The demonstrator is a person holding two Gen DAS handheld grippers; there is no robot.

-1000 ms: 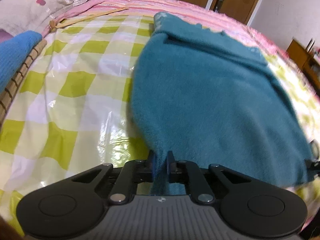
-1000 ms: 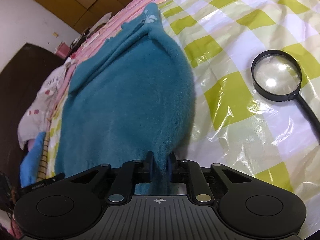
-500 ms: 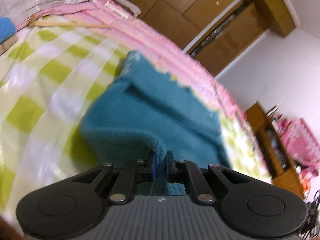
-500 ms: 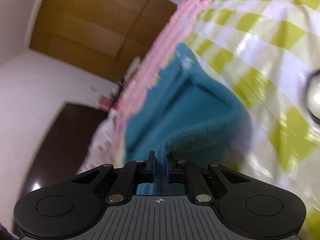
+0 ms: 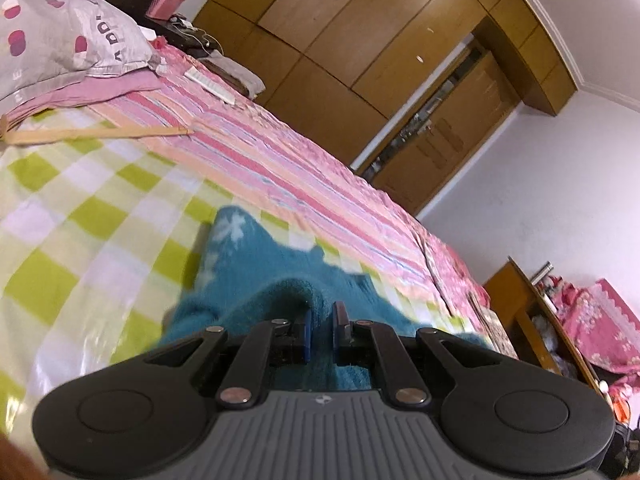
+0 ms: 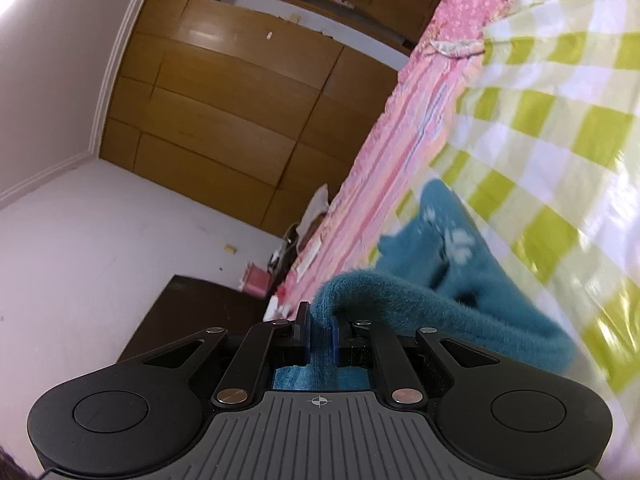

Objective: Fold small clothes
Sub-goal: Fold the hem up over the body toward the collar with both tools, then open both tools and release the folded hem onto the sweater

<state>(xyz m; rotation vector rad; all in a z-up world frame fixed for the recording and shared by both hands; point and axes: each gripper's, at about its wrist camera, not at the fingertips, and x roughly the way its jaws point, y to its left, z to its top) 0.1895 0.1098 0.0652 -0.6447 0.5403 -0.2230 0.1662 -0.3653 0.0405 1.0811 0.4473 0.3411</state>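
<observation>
With the garment [image 5: 256, 280] pinched in both the left gripper [image 5: 321, 330] and the right gripper [image 6: 321, 334] and raised over the checked sheet [image 5: 88, 208], a crooked fold could be caused if one thick fleece edge slipped free.

My right hand-held gripper [image 6: 320, 334] pinches a fold of the teal fleece garment [image 6: 452, 300], lifted above the bed [image 6: 560, 128]. The rest drapes onto the green-checked sheet, near the bed's pink striped edge [image 6: 384, 168].
</observation>
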